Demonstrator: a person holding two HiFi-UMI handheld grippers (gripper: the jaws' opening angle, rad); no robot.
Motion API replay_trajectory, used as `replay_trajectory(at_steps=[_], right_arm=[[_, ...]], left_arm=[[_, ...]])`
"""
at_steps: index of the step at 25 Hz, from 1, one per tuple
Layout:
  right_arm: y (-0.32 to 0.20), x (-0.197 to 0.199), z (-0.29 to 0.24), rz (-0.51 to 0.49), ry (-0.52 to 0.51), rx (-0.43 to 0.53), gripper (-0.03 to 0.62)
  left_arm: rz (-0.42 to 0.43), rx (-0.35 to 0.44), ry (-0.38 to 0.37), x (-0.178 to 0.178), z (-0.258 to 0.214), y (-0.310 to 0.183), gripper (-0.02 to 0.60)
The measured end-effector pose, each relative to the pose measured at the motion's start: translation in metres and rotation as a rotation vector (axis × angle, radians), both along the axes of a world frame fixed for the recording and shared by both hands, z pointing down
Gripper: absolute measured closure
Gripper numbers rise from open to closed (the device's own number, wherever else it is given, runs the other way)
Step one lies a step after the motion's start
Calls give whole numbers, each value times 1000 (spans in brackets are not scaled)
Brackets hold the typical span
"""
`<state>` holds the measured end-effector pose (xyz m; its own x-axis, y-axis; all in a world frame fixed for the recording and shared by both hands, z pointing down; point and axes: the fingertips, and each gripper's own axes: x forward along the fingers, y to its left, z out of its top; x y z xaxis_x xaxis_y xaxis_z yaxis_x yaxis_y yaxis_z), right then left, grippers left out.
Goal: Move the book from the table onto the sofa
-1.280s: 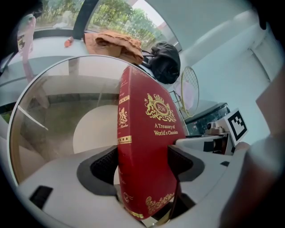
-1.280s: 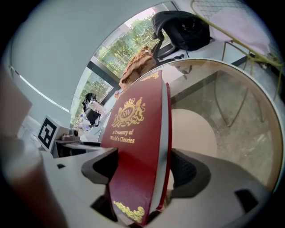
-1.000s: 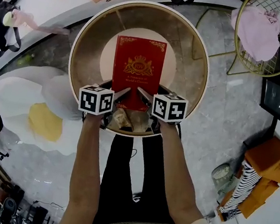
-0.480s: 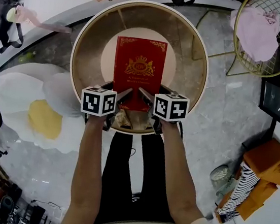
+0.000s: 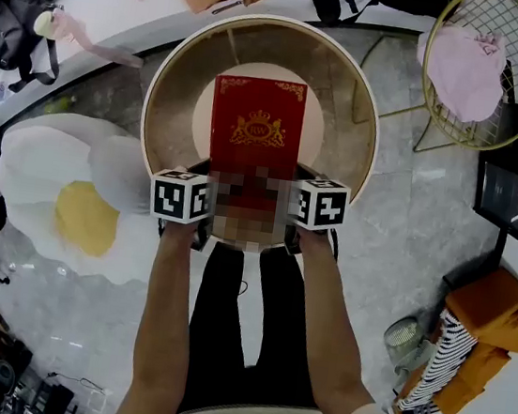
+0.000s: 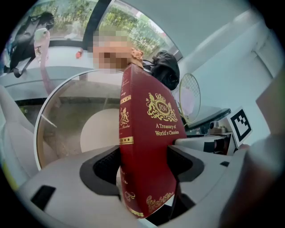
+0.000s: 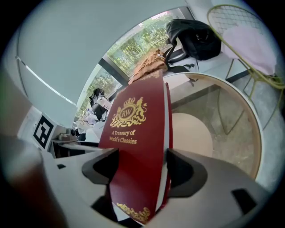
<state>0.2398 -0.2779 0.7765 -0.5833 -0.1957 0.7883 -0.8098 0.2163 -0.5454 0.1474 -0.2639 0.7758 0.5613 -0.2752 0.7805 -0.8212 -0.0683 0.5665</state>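
- Head view: the book (image 5: 255,130) sits over the middle of the round table (image 5: 170,95), long side running away from the person
- The left gripper (image 5: 215,196) and right gripper (image 5: 284,200) are both at the book's near end, by the table's near rim; a mosaic patch covers the jaws here
- Left gripper view: left gripper (image 6: 142,167) jaws are clamped on the book (image 6: 147,147) at its spine-side corner; the book stands edge-up between them, table (image 6: 58,120) glass behind
- Right gripper view: right gripper (image 7: 140,171) jaws are pinched on the book (image 7: 133,133) at the page-edge corner, table (image 7: 231,120) beyond
- Step, as judged: grasp made, lift off the table just starting
- Next move calls for both grippers rising together and level, then carrying away from the table; uneven pull may twist the cover
- Against half a second ago: marker cubes are closer in to the book, further over the table's near rim; the book's place over the table is much the same
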Motion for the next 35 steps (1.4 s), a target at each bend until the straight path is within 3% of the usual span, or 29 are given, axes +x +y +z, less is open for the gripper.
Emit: replay_trajectory(at_steps=[20,35], right_arm=[[41,-6,-104,-73,23,58,240],[51,-20,-214,-143,22,126,240]], left_arm=[[-97,58,12,-3,-101,50,247],[-157,110,2,-16,-210,65,247]])
